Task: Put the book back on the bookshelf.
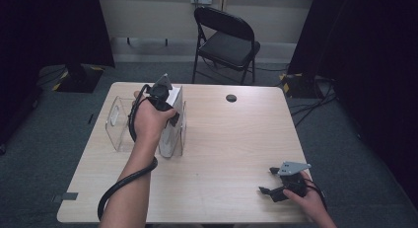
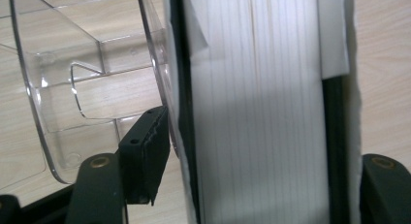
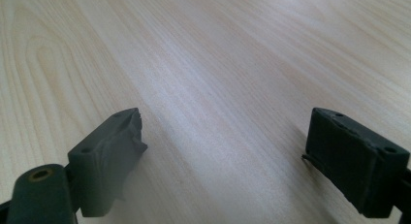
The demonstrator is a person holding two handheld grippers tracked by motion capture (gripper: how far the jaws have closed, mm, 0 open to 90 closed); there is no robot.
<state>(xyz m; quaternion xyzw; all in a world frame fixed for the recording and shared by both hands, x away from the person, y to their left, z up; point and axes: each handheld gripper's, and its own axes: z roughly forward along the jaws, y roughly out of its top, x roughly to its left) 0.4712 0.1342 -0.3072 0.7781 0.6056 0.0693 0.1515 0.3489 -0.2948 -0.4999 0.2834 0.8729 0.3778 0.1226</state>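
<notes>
The right gripper (image 1: pixel 274 181) rests near the table's (image 1: pixel 236 139) near right corner, held in the right hand (image 1: pixel 308 198). Its jaws stand wide apart with bare wood between them, as the right gripper view shows.

Farther in, toward the far left corner, the left hand (image 1: pixel 148 122) holds the left gripper (image 2: pixel 252 175) pointing down over a clear holder (image 1: pixel 118 122). The holder has two compartments side by side. In the one nearer the table's middle stands a book (image 2: pixel 257 112), upright, its white page edges facing up. The other compartment, nearer the left edge, holds nothing visible.

In the left gripper view, the jaws straddle the book: the left pad (image 2: pixel 145 153) sits just outside the dark cover, seemingly with a thin gap beside the clear divider wall, and the right jaw is just beside the other cover. The jaws look loosened around the book rather than pressing on it.

Beyond the far edge, a black folding chair (image 1: pixel 226 40) stands on the floor.
</notes>
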